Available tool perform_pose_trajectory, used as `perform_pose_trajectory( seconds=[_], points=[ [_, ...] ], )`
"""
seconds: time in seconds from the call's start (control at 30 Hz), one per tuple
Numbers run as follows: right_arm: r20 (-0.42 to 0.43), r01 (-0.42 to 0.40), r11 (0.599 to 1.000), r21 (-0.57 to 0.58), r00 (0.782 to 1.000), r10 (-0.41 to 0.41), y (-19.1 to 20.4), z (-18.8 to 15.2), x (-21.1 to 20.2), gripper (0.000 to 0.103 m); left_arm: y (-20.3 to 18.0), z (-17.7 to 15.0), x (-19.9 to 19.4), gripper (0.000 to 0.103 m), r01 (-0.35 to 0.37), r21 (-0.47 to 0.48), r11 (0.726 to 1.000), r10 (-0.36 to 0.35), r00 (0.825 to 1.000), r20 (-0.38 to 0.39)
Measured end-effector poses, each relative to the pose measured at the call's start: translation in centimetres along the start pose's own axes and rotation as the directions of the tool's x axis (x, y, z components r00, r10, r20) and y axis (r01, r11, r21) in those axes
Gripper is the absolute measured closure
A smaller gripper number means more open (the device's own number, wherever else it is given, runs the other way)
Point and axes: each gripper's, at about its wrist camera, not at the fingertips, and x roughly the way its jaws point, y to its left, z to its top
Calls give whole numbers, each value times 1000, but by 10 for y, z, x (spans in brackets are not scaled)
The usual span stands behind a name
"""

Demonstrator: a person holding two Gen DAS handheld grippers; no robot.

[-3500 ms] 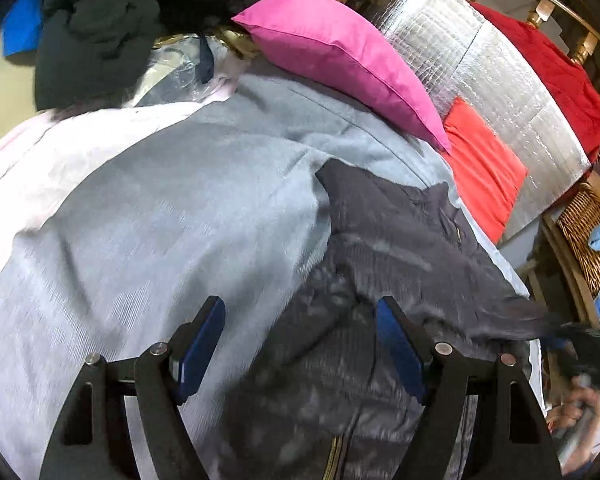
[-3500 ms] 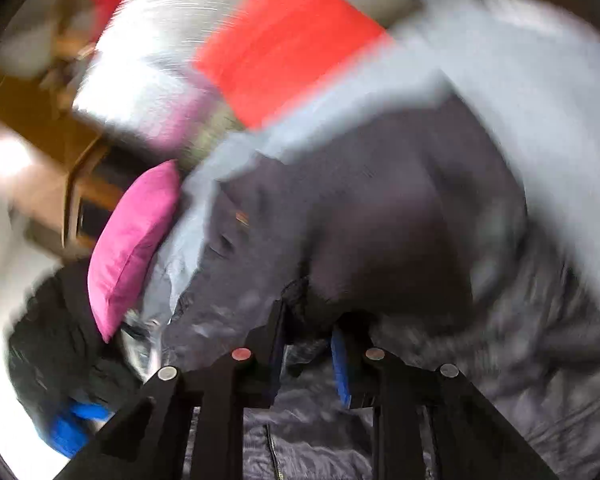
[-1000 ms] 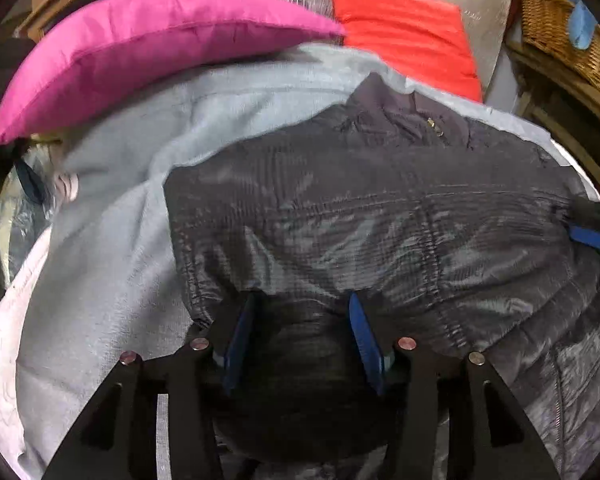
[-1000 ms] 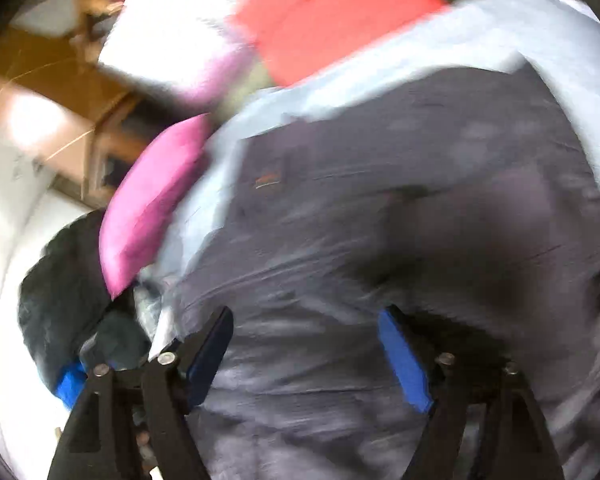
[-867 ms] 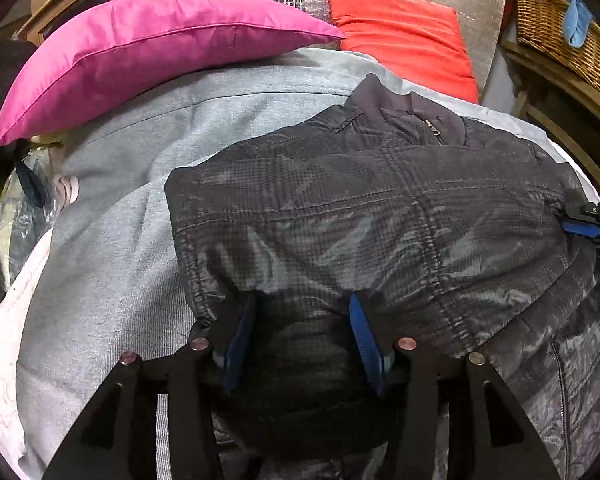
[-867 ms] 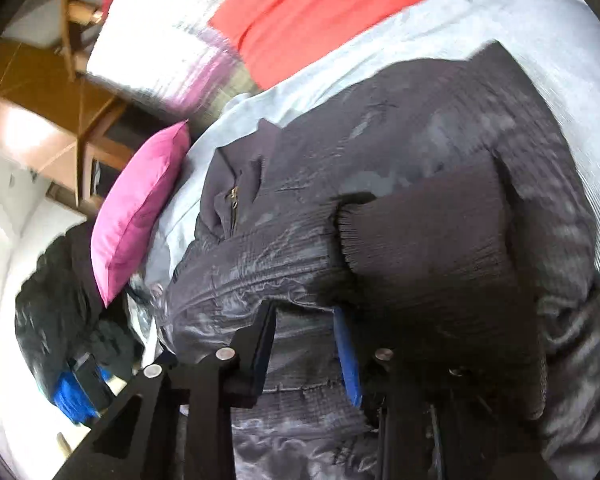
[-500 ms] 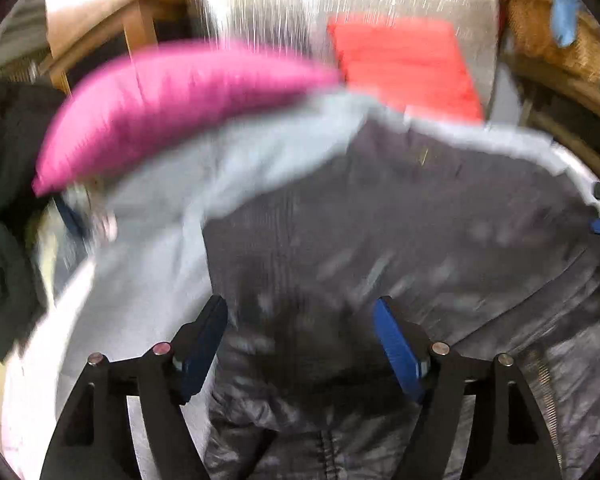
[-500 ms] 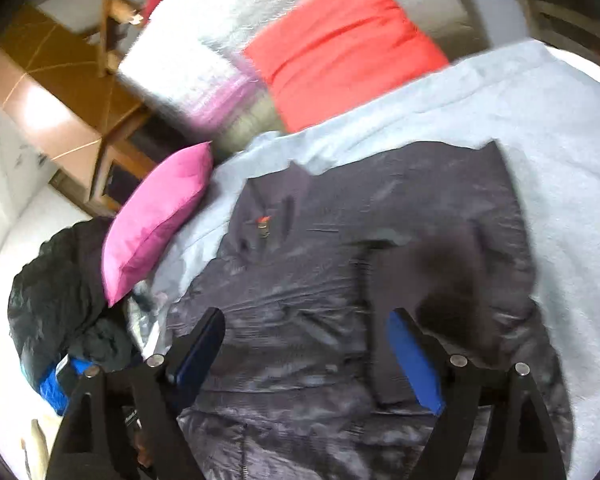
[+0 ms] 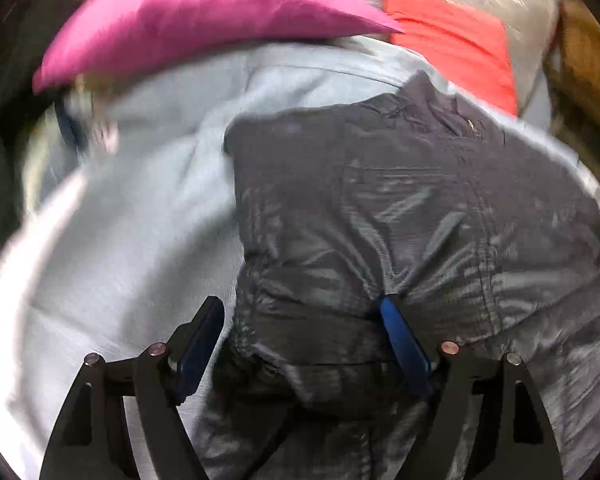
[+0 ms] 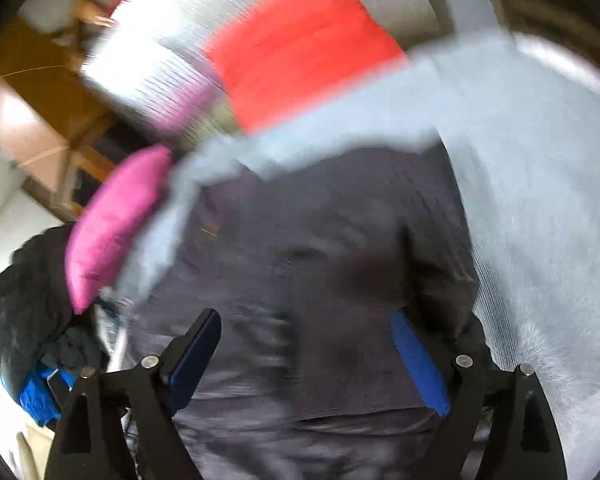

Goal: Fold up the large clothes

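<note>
Jacket (image 9: 420, 208) – dark, puffy, sleeves tucked in – lies on a grey blanket (image 9: 140, 220), left hand-held gripper (image 9: 300, 320) and right hand-held gripper (image 10: 306, 336) gaping empty above it, jaws just opened – slippery folds could spring apart.

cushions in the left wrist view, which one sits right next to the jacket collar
The red cushion, just beyond the dark jacket collar. The pink cushion lies further left, with grey blanket between.

L gripper (image 9: 302, 320) just opened wide, R gripper (image 10: 306, 334) likewise, both angled down
</note>
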Motion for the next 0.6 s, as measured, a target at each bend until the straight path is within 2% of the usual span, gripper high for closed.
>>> perform_pose_trajectory(
  seconds=[0.07, 0.17, 0.27, 0.3, 0.33, 0.37, 0.4, 0.43, 0.47, 0.5, 0.57, 0.6],
  points=[
    [25, -18, 1000, 14, 1000, 18, -1, 0, -2, 13, 10, 3, -5, 19, 27, -65, 998, -28, 1000, -6],
    [69, -59, 998, -16, 996, 60, 15, 5, -24, 13, 10, 5, -26, 20, -20, -64, 998, 24, 998, 65],
    [118, -88, 996, -29, 989, 91, 23, 16, -35, 13, 8, 6, -45, 20, -6, -67, 998, 15, 989, 147],
    [124, -82, 996, -27, 989, 84, 23, 21, -34, 13, 6, 6, -43, 20, -21, -62, 998, 30, 989, 145],
    [123, -65, 998, -19, 990, 67, 20, 27, -30, 13, 1, 13, -28, 20, -41, -51, 998, 46, 993, 111],
    [111, -55, 998, -7, 992, 55, 14, 30, -20, 12, 0, 11, -17, 19, -59, -40, 997, 62, 996, 60],
    [61, -41, 999, 31, 997, 39, 3, 32, -1, 10, 2, 9, -2, 19, -55, -42, 998, 55, 998, -1],
    [-3, -37, 996, 79, 999, 37, -12, 32, 16, 10, 7, 7, 1, 19, -28, -73, 997, 27, 1000, -6],
    [-7, -49, 994, 93, 999, 50, -20, 30, 19, 10, 11, 6, -2, 19, -13, -101, 995, 14, 1000, 2],
    [46, -61, 995, 79, 997, 58, -18, 29, 11, 10, 13, 7, -6, 19, -6, -119, 993, 7, 1000, 9],
    [76, -78, 995, 68, 994, 73, -9, 29, 0, 10, 13, 9, -13, 19, -21, -108, 994, 25, 999, 38],
    [100, -57, 997, 45, 994, 53, -5, 30, -8, 10, 12, 9, -17, 19, -37, -101, 994, 43, 998, 53]
  ],
)
